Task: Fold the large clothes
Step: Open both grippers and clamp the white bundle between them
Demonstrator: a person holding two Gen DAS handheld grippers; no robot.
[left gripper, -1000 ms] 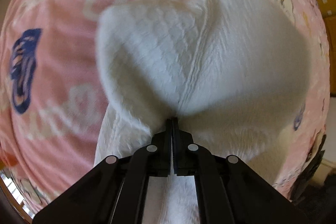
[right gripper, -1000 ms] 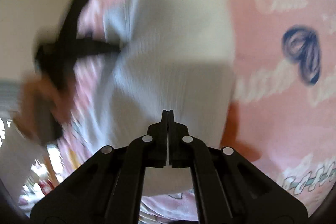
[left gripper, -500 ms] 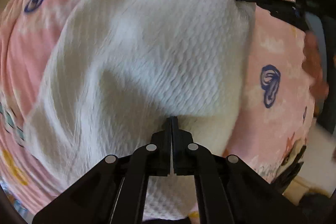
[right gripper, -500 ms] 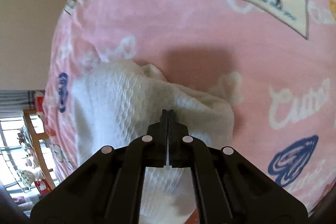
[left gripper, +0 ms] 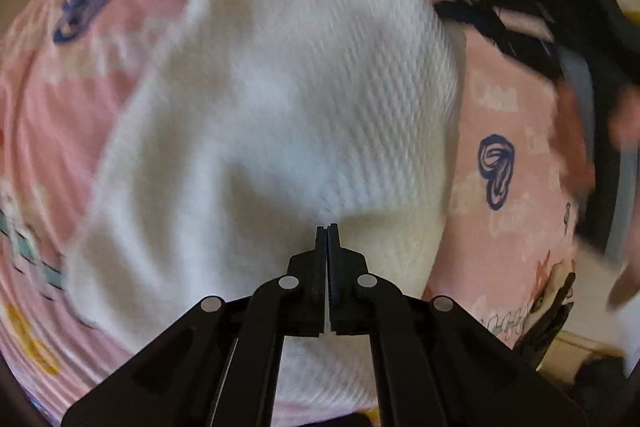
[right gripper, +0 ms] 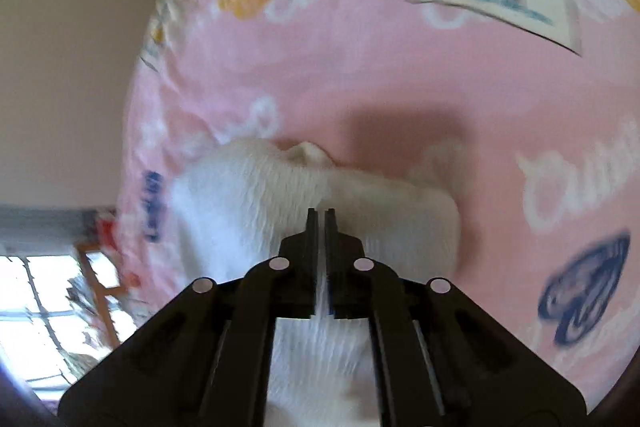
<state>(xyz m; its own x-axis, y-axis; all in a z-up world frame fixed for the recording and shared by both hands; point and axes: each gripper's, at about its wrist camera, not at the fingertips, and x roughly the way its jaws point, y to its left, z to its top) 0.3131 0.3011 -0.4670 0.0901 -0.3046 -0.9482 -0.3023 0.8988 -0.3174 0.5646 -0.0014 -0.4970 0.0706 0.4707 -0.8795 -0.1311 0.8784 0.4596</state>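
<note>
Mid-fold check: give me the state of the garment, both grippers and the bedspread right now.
White knit garment: bunched on the bed, partly folded, one edge lifted.
Left gripper: shut on the garment's edge.
Right gripper: jaws opening, white fabric between them.
Pink bedspread: spread flat under the garment.

The left gripper (left gripper: 327, 227) is matte black, with 2 flat narrow fingers and angled link bars carrying 4 round silver rivets. The right gripper (right gripper: 320, 211) has the same black build, with 4 silver rivets and long slots in its outer bars.
</note>
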